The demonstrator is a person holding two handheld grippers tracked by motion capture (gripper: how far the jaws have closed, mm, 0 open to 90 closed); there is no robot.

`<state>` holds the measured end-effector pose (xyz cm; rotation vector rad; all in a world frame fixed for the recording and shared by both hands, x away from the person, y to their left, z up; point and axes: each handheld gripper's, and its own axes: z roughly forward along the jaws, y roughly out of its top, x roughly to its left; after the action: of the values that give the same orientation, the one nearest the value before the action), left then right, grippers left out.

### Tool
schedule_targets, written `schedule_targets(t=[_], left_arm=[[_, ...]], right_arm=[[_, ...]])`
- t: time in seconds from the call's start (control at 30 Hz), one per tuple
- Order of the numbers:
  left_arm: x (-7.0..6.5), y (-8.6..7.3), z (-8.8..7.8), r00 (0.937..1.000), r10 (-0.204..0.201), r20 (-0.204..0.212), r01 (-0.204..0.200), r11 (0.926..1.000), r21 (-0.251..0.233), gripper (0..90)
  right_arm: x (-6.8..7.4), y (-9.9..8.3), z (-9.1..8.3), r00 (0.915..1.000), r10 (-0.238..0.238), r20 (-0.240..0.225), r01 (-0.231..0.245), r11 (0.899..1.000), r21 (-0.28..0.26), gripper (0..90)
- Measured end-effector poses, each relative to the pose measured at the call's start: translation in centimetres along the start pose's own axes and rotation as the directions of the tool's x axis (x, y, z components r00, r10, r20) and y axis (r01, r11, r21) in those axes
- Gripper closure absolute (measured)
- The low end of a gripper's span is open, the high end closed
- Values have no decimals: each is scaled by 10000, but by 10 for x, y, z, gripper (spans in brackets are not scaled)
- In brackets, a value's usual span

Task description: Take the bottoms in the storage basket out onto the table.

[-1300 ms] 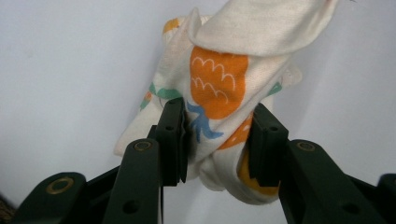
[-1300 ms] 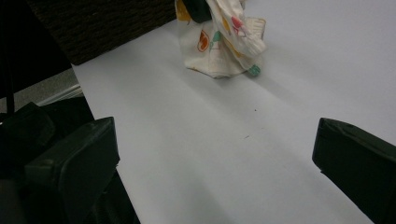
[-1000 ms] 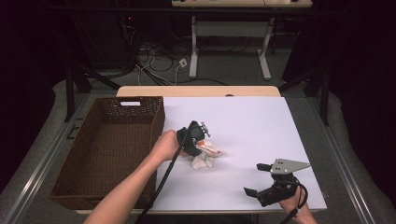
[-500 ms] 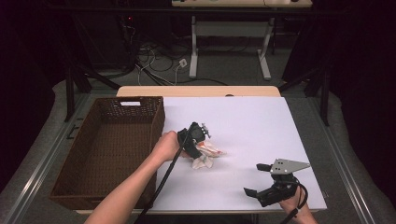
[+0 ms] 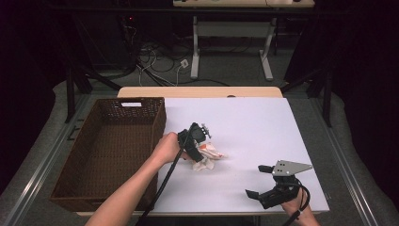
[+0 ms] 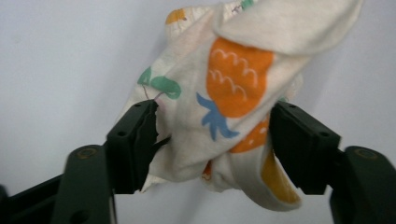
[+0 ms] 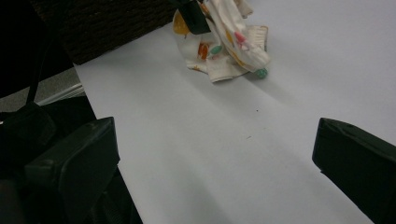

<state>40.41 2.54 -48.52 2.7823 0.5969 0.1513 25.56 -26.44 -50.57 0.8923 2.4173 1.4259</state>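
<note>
1. The left gripper [image 6: 212, 135] had its jaws clamped on a bunched printed cloth [image 6: 224, 93].
2. The high view placed that cloth [image 5: 209, 153] on the white table [image 5: 254, 122], seemingly just beside a wicker basket [image 5: 113, 155].
3. The right gripper [image 7: 215, 154] sat well apart, jaws spread, empty.

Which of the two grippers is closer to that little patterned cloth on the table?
The left. The left gripper has its jaws on either side of the patterned cloth, touching it. The right gripper sits near the table's front edge, well apart from it, open.
</note>
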Motion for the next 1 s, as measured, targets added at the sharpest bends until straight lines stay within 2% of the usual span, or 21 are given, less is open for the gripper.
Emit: schedule_targets(t=[0.17,0.4,0.67,0.8,1.0], left_arm=[[0,-5,-6,9998,-192,84,193,9997,-121,164],[-2,-13,-18,9990,-429,150,436,9979,-481,72],[-4,-23,-29,9979,-608,216,623,9952,-751,38],[-3,-29,-34,9980,-575,245,592,9952,-777,3],[-5,-41,-41,9972,-703,263,725,9929,-940,3]], right_arm=[[2,1,2,10000,44,-32,-44,9999,-115,1],[1,2,3,9999,-77,-84,77,10000,25,1],[2,2,3,9999,-90,-101,90,10000,5,1],[2,2,4,9999,-71,-127,71,10000,25,1],[3,1,2,10000,-33,-82,33,10000,75,1]])
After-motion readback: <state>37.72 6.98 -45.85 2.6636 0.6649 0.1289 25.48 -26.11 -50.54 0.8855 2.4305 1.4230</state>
